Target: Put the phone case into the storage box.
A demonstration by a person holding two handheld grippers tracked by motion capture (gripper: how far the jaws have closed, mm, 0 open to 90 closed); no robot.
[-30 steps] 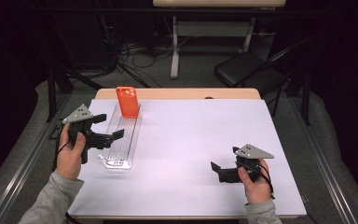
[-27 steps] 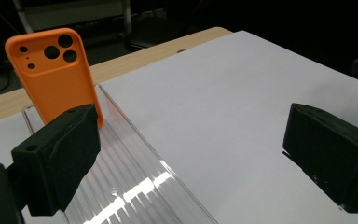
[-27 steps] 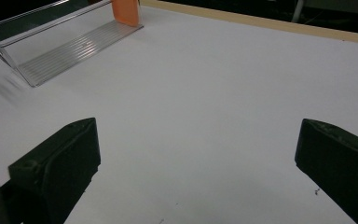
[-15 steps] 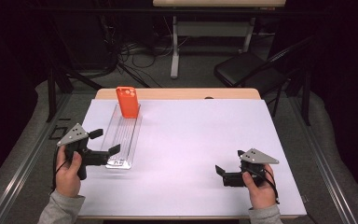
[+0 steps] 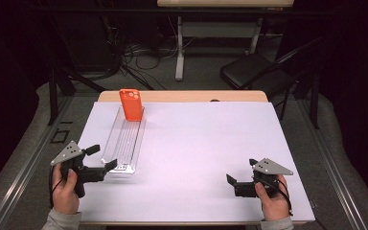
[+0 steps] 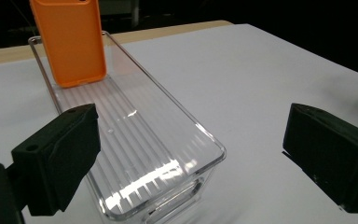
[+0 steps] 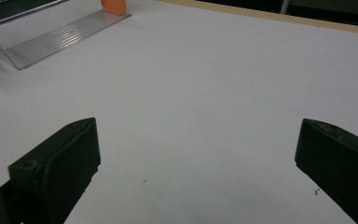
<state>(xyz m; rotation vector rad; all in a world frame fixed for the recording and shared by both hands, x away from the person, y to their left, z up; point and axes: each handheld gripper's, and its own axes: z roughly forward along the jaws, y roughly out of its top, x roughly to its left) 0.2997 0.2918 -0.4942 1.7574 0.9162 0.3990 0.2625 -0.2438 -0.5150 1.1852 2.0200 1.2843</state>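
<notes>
Two grippers sit wide open: the left gripper (image 5: 101, 157) at the near end of the clear tray (image 5: 124, 141) holding an upright orange phone case (image 5: 131, 104), the right gripper (image 5: 240, 178) over bare desk (image 5: 196, 143).

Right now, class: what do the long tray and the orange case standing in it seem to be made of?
Tray: clear hard plastic, likely acrylic; you see the table through it, and its ribbed floor gives sharp glossy glints.
Case: matte orange, probably silicone or soft plastic; even colour, no shine, rounded corners.

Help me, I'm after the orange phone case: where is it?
High view: orange phone case stands at the far end of the clear tray, table's left.
</notes>
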